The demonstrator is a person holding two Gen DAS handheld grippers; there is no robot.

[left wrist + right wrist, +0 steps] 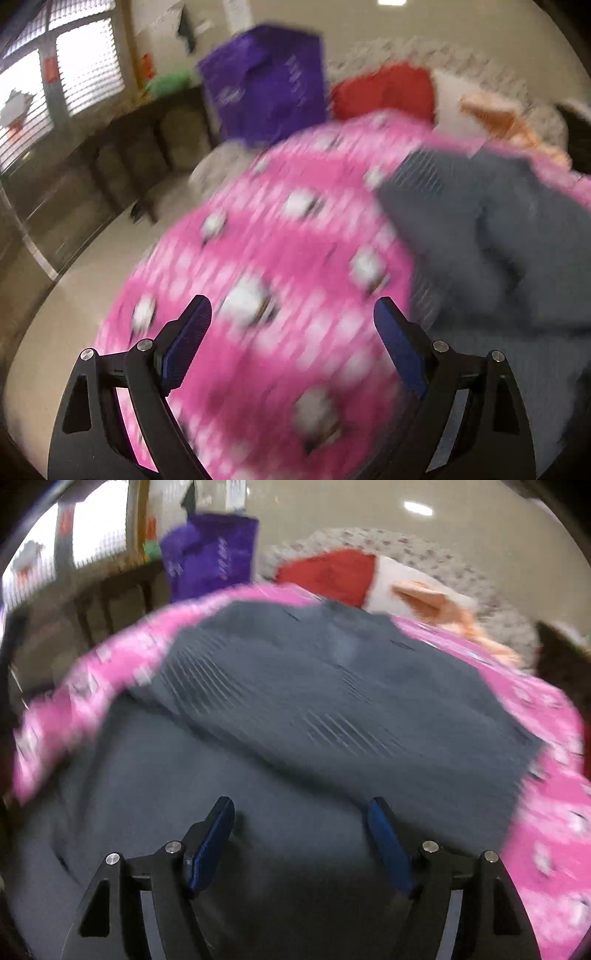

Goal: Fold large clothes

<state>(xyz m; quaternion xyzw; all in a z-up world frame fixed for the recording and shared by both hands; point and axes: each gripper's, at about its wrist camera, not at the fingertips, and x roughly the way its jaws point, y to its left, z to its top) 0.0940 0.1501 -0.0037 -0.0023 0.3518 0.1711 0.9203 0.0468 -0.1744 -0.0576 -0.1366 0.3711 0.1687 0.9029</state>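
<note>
A large dark grey garment (332,709) lies spread on a pink patterned cover (546,834), with one part folded over the rest. My right gripper (301,808) hovers just over the near part of the garment, open, nothing between its blue pads. In the left wrist view the same grey garment (498,236) lies to the right on the pink cover (266,258). My left gripper (291,310) stands open above the pink cover, left of the garment, holding nothing. Both views are blurred.
A purple bag (266,81) stands at the far end of the cover, with a red cloth (384,90), white and orange cloths (495,118) and a speckled cushion behind. Dark chairs (147,147) and a window with blinds (74,74) are at the left, over pale floor.
</note>
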